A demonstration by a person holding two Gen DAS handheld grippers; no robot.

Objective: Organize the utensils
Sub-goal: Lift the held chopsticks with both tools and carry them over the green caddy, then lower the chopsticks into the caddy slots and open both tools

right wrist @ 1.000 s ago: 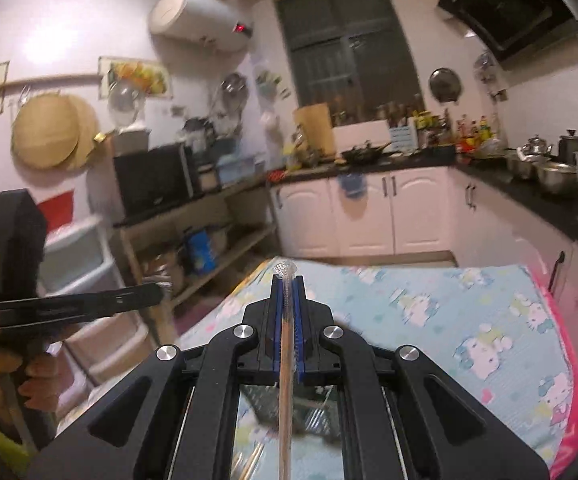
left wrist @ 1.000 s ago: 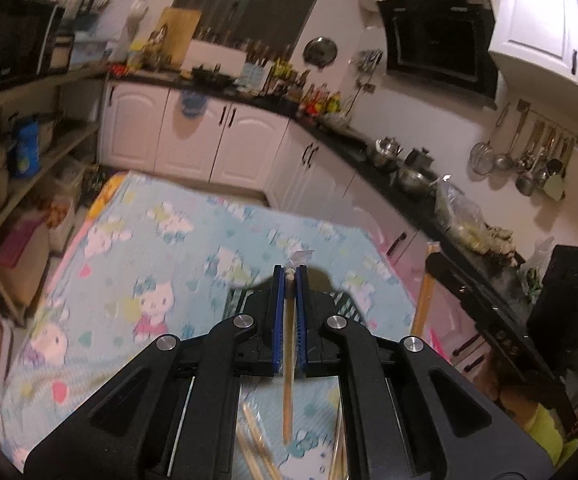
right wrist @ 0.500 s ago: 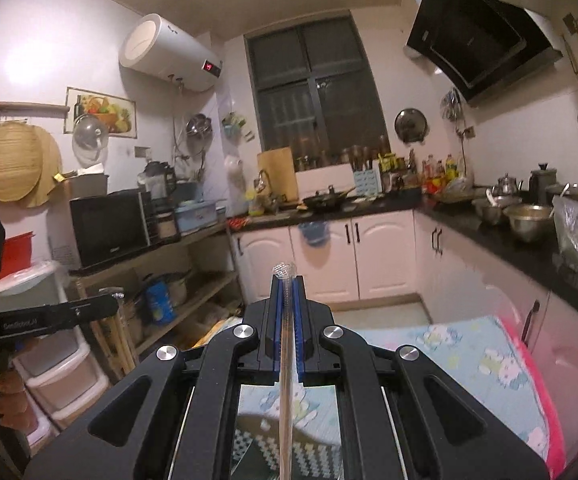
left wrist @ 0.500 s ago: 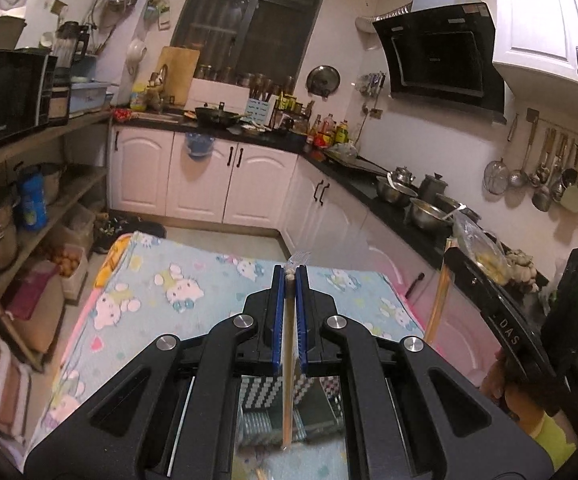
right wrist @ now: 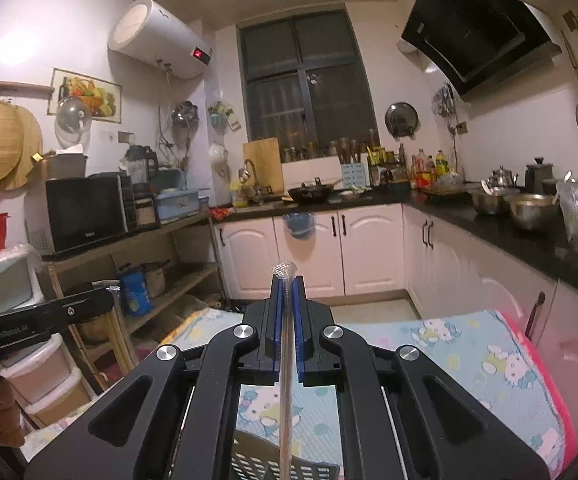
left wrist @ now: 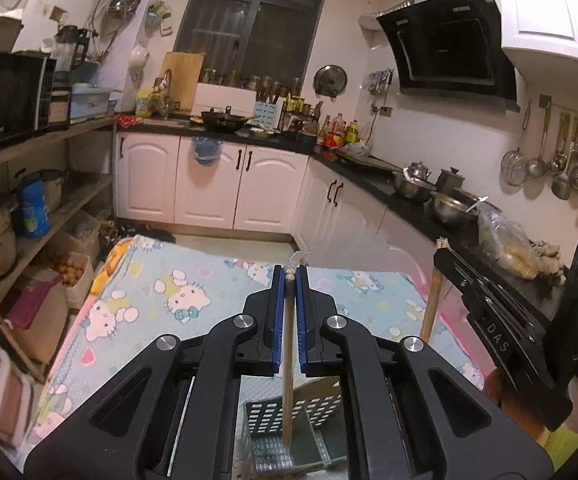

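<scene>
**Both grippers carry a wrapped chopstick above the slotted basket**

The left gripper (left wrist: pixel 289 276), at the centre of its own view, is clamped on a wooden chopstick (left wrist: pixel 287 372) in a clear wrapper; the stick hangs down between the blue pads, its lower end over the grey slotted utensil basket (left wrist: pixel 289 420) at the bottom of the frame. The right gripper (right wrist: pixel 287 280) is likewise closed, on a second wrapped chopstick (right wrist: pixel 285 392) that runs down its centre line toward the basket's dark slotted rim (right wrist: pixel 285 470) at the bottom edge of that view.

By my reading the step in hand is the carry to the basket, with neither stick dropped in yet. The next move likely calls for lowering each tip into a compartment, one hand at a time, then opening the jaws. Which compartment each stick is above I cannot tell.

The basket stands on a table covered by a pale blue cartoon-cat cloth (left wrist: pixel 161 292). In the left view the other gripper fills the right edge, near the basket, so the two tools could crowd each other. White cabinets (left wrist: pixel 209 184) and a cluttered black countertop (right wrist: pixel 509 236) lie beyond, well apart from the work.
</scene>
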